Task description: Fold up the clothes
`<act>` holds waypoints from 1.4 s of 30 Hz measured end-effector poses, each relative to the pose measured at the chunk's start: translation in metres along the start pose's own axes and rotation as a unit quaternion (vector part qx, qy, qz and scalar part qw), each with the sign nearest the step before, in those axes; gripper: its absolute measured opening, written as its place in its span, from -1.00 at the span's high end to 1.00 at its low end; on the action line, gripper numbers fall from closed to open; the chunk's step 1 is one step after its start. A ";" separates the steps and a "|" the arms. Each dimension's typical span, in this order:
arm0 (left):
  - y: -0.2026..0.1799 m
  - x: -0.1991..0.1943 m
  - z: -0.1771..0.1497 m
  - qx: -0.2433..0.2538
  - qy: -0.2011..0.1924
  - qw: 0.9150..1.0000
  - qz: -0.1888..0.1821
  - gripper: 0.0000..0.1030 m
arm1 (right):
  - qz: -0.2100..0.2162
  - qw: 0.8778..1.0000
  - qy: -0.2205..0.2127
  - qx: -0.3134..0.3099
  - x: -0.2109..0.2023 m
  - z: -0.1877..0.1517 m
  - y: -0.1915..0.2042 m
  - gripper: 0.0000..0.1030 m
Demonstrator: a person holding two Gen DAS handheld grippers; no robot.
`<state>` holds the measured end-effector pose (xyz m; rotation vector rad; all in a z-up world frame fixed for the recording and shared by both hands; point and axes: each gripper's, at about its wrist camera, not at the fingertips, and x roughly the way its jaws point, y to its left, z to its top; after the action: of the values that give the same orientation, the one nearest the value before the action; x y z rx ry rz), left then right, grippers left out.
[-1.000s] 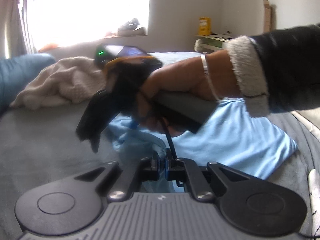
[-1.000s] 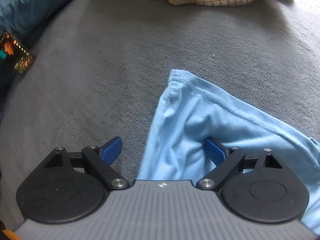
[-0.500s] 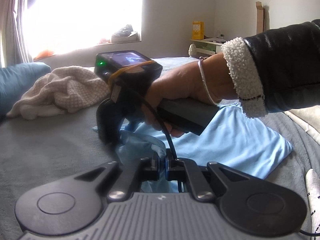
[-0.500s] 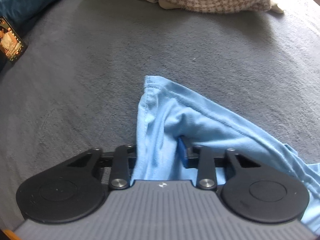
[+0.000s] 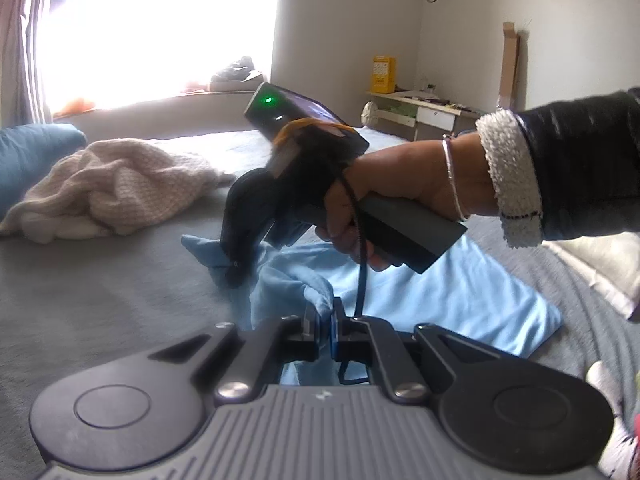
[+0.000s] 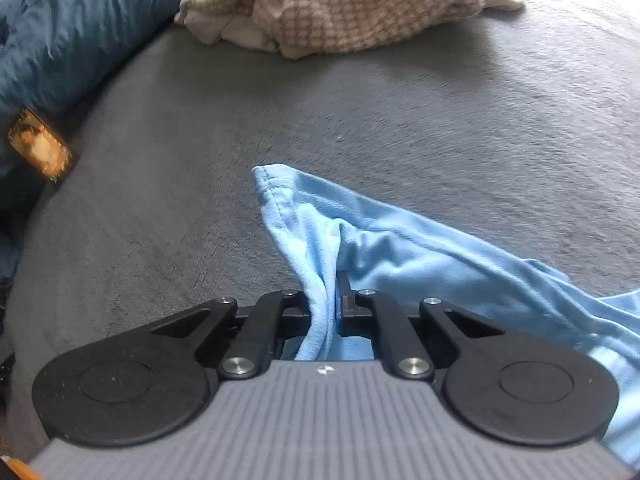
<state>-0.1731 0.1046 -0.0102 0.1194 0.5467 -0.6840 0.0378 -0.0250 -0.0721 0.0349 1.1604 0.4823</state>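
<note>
A light blue T-shirt [image 5: 460, 292] lies on the grey bed cover [image 5: 100, 292]. My left gripper [image 5: 325, 326] is shut on a bunched edge of the shirt near its front. My right gripper [image 6: 332, 304] is shut on another edge of the light blue shirt [image 6: 420, 248], and the cloth rises off the cover in a peak between its pads. In the left wrist view the right gripper [image 5: 236, 272] shows in a person's hand [image 5: 400, 188], pointing down at the shirt's far left corner.
A beige knitted garment [image 5: 112, 188] lies heaped at the back left, also seen as the checked pile [image 6: 340, 4]. A dark blue pillow [image 6: 68, 40] lies on the left with a small picture card [image 6: 40, 144] beside it. A white cloth [image 5: 600, 260] sits at the right.
My right gripper went from open around the shirt edge to shut on it and lifted the cloth a little. The left gripper stayed shut on its edge.
</note>
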 end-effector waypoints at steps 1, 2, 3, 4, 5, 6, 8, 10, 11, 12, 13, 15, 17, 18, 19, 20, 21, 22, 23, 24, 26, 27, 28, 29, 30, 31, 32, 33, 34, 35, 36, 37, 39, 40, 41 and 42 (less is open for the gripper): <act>-0.001 0.001 0.004 -0.002 -0.002 1.000 -0.006 0.90 | 0.000 1.000 -0.004 0.000 -0.006 0.000 -0.004 0.92; -0.002 0.002 0.007 -0.005 -0.003 1.000 -0.014 0.90 | 0.000 1.000 -0.008 -0.001 -0.012 -0.001 -0.009 0.92; -0.003 0.003 0.011 -0.008 -0.005 1.000 -0.022 0.90 | 0.000 1.000 -0.013 -0.002 -0.017 0.000 -0.015 0.92; -0.005 0.005 0.014 -0.011 -0.006 0.999 -0.029 0.90 | 0.000 1.000 -0.018 -0.002 -0.024 0.001 -0.019 0.93; -0.007 0.006 0.018 -0.014 -0.007 0.999 -0.037 0.90 | 0.000 1.000 -0.021 0.000 -0.031 0.001 -0.024 0.93; -0.009 0.009 0.022 -0.015 -0.008 0.999 -0.046 0.90 | 0.000 1.000 -0.025 0.002 -0.038 0.000 -0.029 0.93; -0.015 0.014 0.031 -0.019 -0.009 0.998 -0.067 0.90 | -0.006 0.999 -0.031 0.003 -0.051 -0.002 -0.042 0.93; -0.024 0.023 0.039 -0.020 -0.010 0.996 -0.090 0.90 | -0.013 0.999 -0.039 0.005 -0.065 -0.006 -0.055 0.93; -0.030 0.027 0.043 -0.018 -0.010 0.995 -0.102 0.90 | -0.018 0.999 -0.042 0.006 -0.073 -0.009 -0.061 0.93; -0.037 0.032 0.046 -0.017 -0.010 0.993 -0.114 0.90 | -0.024 0.999 -0.045 0.007 -0.077 -0.011 -0.068 0.93; -0.045 0.036 0.049 -0.014 -0.010 0.992 -0.125 0.90 | -0.031 0.998 -0.048 0.008 -0.082 -0.014 -0.075 0.93; -0.062 0.047 0.055 -0.005 -0.005 0.989 -0.150 0.90 | -0.040 0.998 -0.052 0.016 -0.092 -0.020 -0.090 0.93; -0.080 0.059 0.059 0.010 0.001 0.985 -0.170 0.90 | -0.046 0.997 -0.056 0.025 -0.101 -0.028 -0.107 0.93; -0.086 0.065 0.060 0.016 0.003 0.984 -0.177 0.90 | -0.049 0.997 -0.058 0.030 -0.105 -0.032 -0.116 0.93; -0.093 0.071 0.060 0.019 0.006 0.983 -0.184 0.90 | -0.054 0.996 -0.060 0.036 -0.108 -0.037 -0.123 0.93; -0.098 0.076 0.060 0.019 0.009 0.981 -0.190 0.90 | -0.056 0.995 -0.064 0.045 -0.112 -0.042 -0.133 0.93; -0.104 0.082 0.060 0.020 0.012 0.980 -0.196 0.90 | -0.058 0.995 -0.068 0.054 -0.116 -0.047 -0.142 0.93; -0.107 0.087 0.059 0.020 0.014 0.979 -0.200 0.90 | -0.060 0.994 -0.070 0.062 -0.117 -0.051 -0.150 0.93; -0.111 0.092 0.058 0.020 0.017 0.979 -0.204 0.90 | -0.061 0.993 -0.072 0.070 -0.118 -0.055 -0.158 0.93; -0.115 0.098 0.057 0.020 0.021 0.978 -0.207 0.90 | -0.062 0.993 -0.072 0.077 -0.118 -0.060 -0.165 0.93; -0.119 0.110 0.056 0.022 0.032 0.977 -0.211 0.90 | -0.064 0.991 -0.073 0.088 -0.118 -0.068 -0.178 0.93; -0.121 0.116 0.055 0.023 0.038 0.976 -0.213 0.90 | -0.066 0.991 -0.072 0.094 -0.118 -0.072 -0.185 0.93; -0.123 0.121 0.054 0.022 0.042 0.976 -0.214 0.90 | -0.067 0.990 -0.072 0.100 -0.119 -0.077 -0.192 0.93; -0.126 0.126 0.053 0.021 0.046 0.975 -0.216 0.90 | -0.067 0.989 -0.073 0.108 -0.119 -0.081 -0.199 0.93; -0.128 0.130 0.053 0.021 0.049 0.975 -0.217 0.90 | -0.067 0.988 -0.074 0.115 -0.119 -0.085 -0.206 0.93; -0.132 0.134 0.052 0.021 0.051 0.974 -0.219 0.90 | -0.067 0.988 -0.074 0.122 -0.119 -0.089 -0.212 0.93; -0.134 0.137 0.051 0.020 0.054 0.973 -0.222 0.90 | -0.066 0.987 -0.075 0.127 -0.119 -0.092 -0.218 0.93; -0.137 0.140 0.050 0.019 0.057 0.973 -0.224 0.90 | -0.066 0.986 -0.076 0.130 -0.120 -0.096 -0.222 0.93; -0.140 0.144 0.050 0.018 0.060 0.972 -0.228 0.90 | -0.066 0.986 -0.078 0.132 -0.121 -0.099 -0.226 0.93; -0.141 0.150 0.052 0.018 0.062 0.971 -0.230 0.90 | -0.064 0.986 -0.080 0.133 -0.122 -0.102 -0.231 0.93; -0.142 0.156 0.054 0.019 0.065 0.970 -0.233 0.90 | -0.064 0.985 -0.081 0.136 -0.123 -0.105 -0.234 0.93; -0.142 0.161 0.056 0.020 0.068 0.969 -0.236 0.89 | -0.063 0.985 -0.082 0.138 -0.123 -0.108 -0.238 0.93; -0.148 0.168 0.055 0.021 0.080 0.966 -0.245 0.88 | -0.062 0.984 -0.082 0.143 -0.122 -0.113 -0.245 0.93; -0.148 0.173 0.054 0.015 0.087 0.965 -0.248 0.78 | -0.063 0.984 -0.081 0.145 -0.121 -0.115 -0.249 0.93; -0.146 0.177 0.053 0.007 0.095 0.965 -0.246 0.47 | -0.058 0.984 -0.081 0.147 -0.119 -0.119 -0.253 0.90; -0.147 0.180 0.052 0.002 0.103 0.965 -0.242 0.25 | -0.052 0.984 -0.080 0.149 -0.117 -0.122 -0.258 0.88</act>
<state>-0.1267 -0.1258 -0.0484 0.0596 0.7861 -1.1578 -0.0173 -0.3280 -0.0903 0.2663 1.0620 0.2054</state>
